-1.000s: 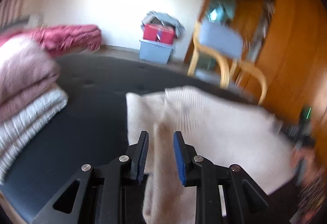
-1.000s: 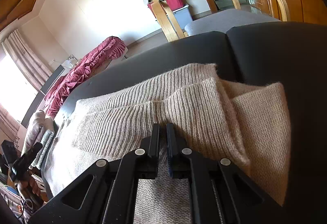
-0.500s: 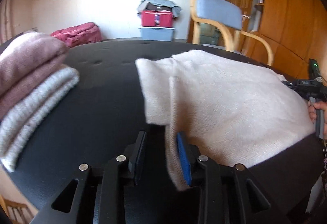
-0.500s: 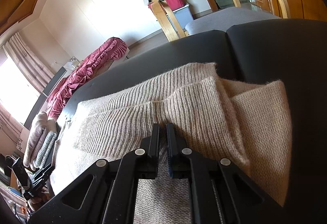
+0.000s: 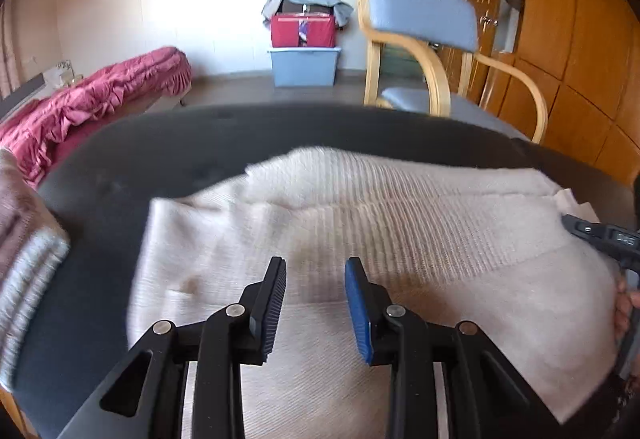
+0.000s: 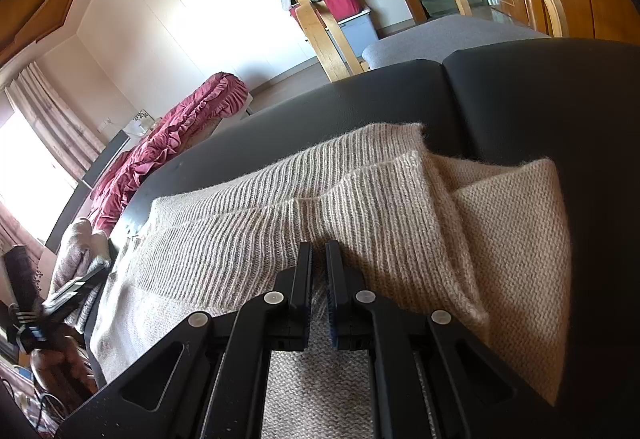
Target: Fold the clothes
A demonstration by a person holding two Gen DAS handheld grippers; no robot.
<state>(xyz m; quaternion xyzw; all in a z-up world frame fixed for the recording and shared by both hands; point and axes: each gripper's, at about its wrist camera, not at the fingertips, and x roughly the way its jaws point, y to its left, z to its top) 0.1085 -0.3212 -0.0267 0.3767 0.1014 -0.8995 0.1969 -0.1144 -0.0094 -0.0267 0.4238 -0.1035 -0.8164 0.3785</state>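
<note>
A beige knit sweater (image 5: 400, 231) lies spread on the dark padded table (image 5: 192, 155), its ribbed hem toward the far side. My left gripper (image 5: 315, 271) is open and empty just above the sweater's near part. In the right wrist view the sweater (image 6: 360, 199) is partly folded, with a sleeve lying at the right. My right gripper (image 6: 319, 255) is shut on a fold of the sweater near its ribbed band. The right gripper also shows at the right edge of the left wrist view (image 5: 600, 235).
A stack of folded pink and white knits (image 5: 24, 247) sits at the table's left edge. Beyond the table stand a wooden chair with grey cushions (image 5: 424, 51), storage boxes (image 5: 304, 55), a red bedspread (image 5: 92, 107) and wooden cabinets (image 5: 580, 39).
My left gripper let go of the sweater edge it held, opened wider and moved over the sweater. The right gripper stayed shut on its fold.
</note>
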